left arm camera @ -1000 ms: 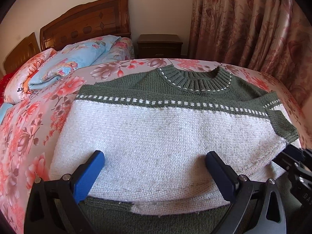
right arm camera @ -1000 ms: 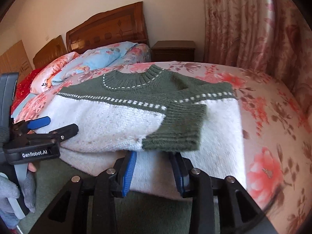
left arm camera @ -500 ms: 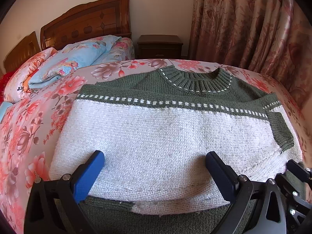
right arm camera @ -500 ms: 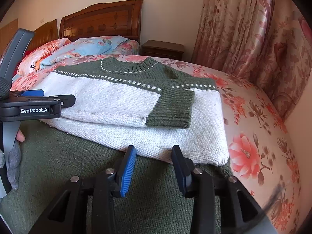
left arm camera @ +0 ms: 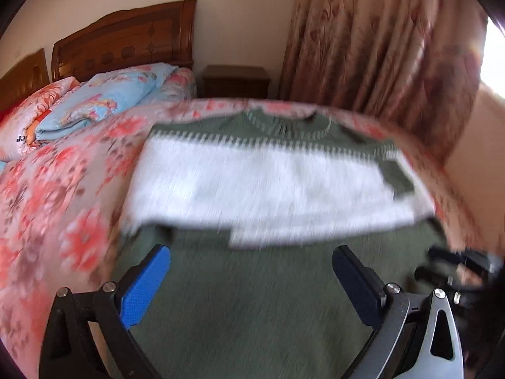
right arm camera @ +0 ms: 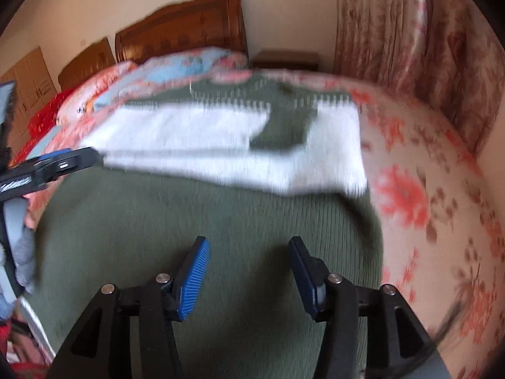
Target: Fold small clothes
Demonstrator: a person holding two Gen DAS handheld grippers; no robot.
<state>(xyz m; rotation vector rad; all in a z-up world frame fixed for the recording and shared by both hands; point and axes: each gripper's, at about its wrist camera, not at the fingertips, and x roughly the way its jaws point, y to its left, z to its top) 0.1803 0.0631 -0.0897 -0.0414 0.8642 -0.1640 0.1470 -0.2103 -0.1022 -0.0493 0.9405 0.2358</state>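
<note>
A knit sweater with a white middle band (left arm camera: 268,183) and a green lower part (left arm camera: 252,309) lies flat on the bed, its sleeves folded in. The green cuff (right arm camera: 284,126) of one sleeve rests on the white band. My left gripper (left arm camera: 252,255) hovers open and wide over the green lower part, with nothing between its fingers. My right gripper (right arm camera: 248,241) is over the same green area further right; its jaws are opening and hold nothing. Each gripper shows at the edge of the other's view: the right gripper (left arm camera: 457,268), the left gripper (right arm camera: 63,164). Both views are blurred by motion.
The floral bedsheet (right arm camera: 426,189) spreads around the sweater. A folded blue quilt (left arm camera: 104,101) and a pillow (left arm camera: 22,126) lie by the wooden headboard (left arm camera: 126,41). A dark nightstand (left arm camera: 236,80) and a patterned curtain (left arm camera: 378,47) stand beyond the bed.
Both grippers have drawn back from the white folded part toward the green near end of the sweater. The right jaws have spread wider. The folded sleeve stays lying on the white band.
</note>
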